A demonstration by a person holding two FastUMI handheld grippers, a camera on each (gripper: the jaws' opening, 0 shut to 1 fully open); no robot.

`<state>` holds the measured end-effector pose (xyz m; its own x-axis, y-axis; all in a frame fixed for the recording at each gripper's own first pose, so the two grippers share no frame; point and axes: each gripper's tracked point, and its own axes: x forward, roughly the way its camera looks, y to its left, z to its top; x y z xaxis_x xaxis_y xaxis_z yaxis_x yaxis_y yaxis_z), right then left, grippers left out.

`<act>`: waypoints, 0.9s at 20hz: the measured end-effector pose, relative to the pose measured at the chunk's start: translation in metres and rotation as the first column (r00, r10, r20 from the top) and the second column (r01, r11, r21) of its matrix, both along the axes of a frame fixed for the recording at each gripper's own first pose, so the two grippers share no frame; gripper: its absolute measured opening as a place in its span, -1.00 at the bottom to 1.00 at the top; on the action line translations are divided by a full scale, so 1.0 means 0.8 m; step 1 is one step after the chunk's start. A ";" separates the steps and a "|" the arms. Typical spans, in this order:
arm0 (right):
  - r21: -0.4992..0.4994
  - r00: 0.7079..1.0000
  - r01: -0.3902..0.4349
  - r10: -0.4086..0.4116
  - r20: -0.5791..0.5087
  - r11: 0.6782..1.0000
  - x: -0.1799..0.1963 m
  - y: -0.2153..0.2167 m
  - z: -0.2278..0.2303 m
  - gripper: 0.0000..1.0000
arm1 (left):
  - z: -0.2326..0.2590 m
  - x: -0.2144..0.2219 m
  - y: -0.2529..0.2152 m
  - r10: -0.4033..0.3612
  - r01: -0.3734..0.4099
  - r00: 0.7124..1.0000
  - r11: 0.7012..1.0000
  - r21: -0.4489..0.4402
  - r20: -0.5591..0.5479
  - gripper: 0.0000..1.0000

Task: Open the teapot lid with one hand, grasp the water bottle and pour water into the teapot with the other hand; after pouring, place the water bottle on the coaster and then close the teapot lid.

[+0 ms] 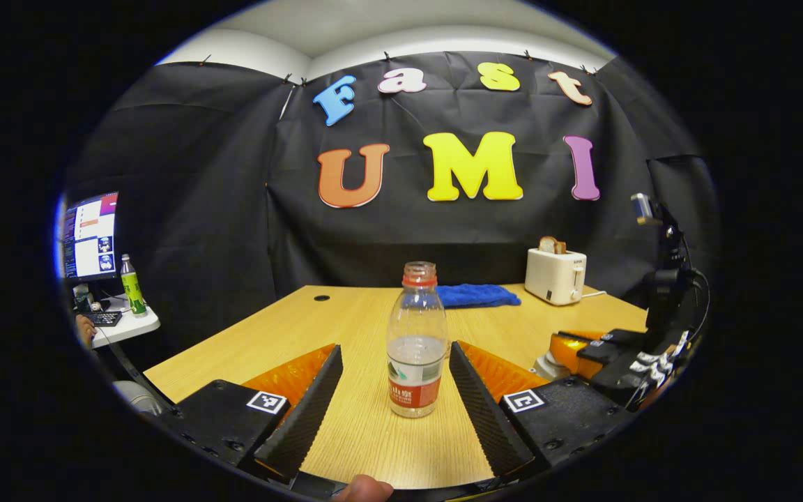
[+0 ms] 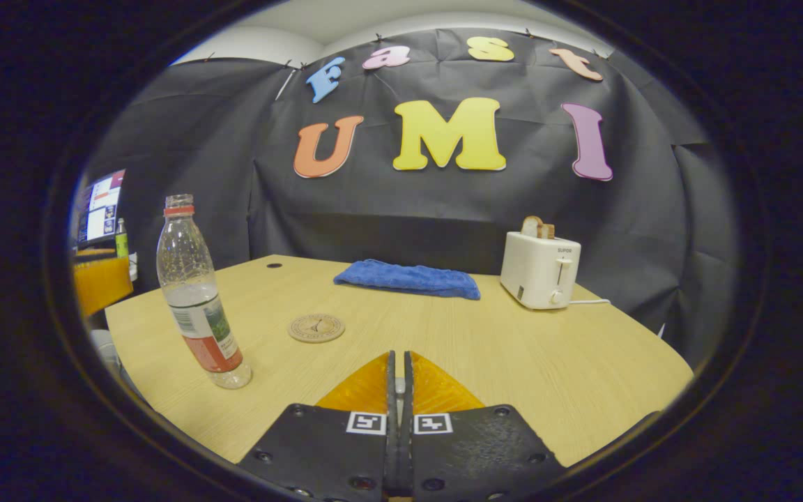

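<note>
Clear plastic water bottle [image 1: 415, 341], uncapped and part full, stands on the wooden worktop [image 1: 373, 432] between the left gripper's [image 1: 394, 397] spread fingers, ungrasped, the right gripper [image 2: 397, 380] pressed closed, the coaster [image 2: 316, 327] bare, pouring apparently ahead.

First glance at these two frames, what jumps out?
The clear plastic water bottle, uncapped and partly full, stands upright between the open left gripper fingers, not yet touched. Behind it on the light wooden table lie a folded blue cloth and a white toaster holding bread. A round coaster lies ahead of the shut right gripper.
</note>
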<state>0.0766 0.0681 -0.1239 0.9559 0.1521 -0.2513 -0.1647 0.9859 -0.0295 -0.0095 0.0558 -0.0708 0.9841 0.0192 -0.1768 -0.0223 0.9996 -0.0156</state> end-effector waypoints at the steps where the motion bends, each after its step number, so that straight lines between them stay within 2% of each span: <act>1: 0.005 1.000 -0.003 0.003 0.003 1.000 -0.001 0.000 0.004 -1.00 | -0.012 0.000 -0.007 -0.022 0.021 1.000 1.000 -0.017 -0.023 0.94; 3: 0.000 1.000 -0.003 0.003 0.012 1.000 -0.001 -0.003 0.011 -1.00 | -0.036 0.007 -0.016 -0.057 0.054 0.996 0.997 -0.047 -0.068 0.94; 7: -0.015 1.000 0.006 -0.005 0.029 1.000 -0.007 -0.014 0.021 -1.00 | -0.070 0.031 -0.017 -0.069 0.059 0.990 0.994 -0.088 -0.120 0.94; 15: -0.022 0.999 0.027 -0.027 0.041 0.999 -0.022 -0.044 0.034 -1.00 | -0.096 0.072 -0.011 -0.051 0.039 0.989 0.995 -0.092 -0.137 0.96; 18: -0.018 0.999 0.039 -0.038 0.036 0.999 -0.026 -0.058 0.033 -1.00 | -0.094 0.081 -0.010 -0.048 0.041 0.990 0.997 -0.059 -0.129 0.94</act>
<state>0.0554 0.0220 -0.0978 0.9692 0.1110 -0.2197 -0.1254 0.9907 -0.0528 0.0555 0.0479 -0.1456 0.9521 -0.0378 -0.3035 0.0166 0.9973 -0.0720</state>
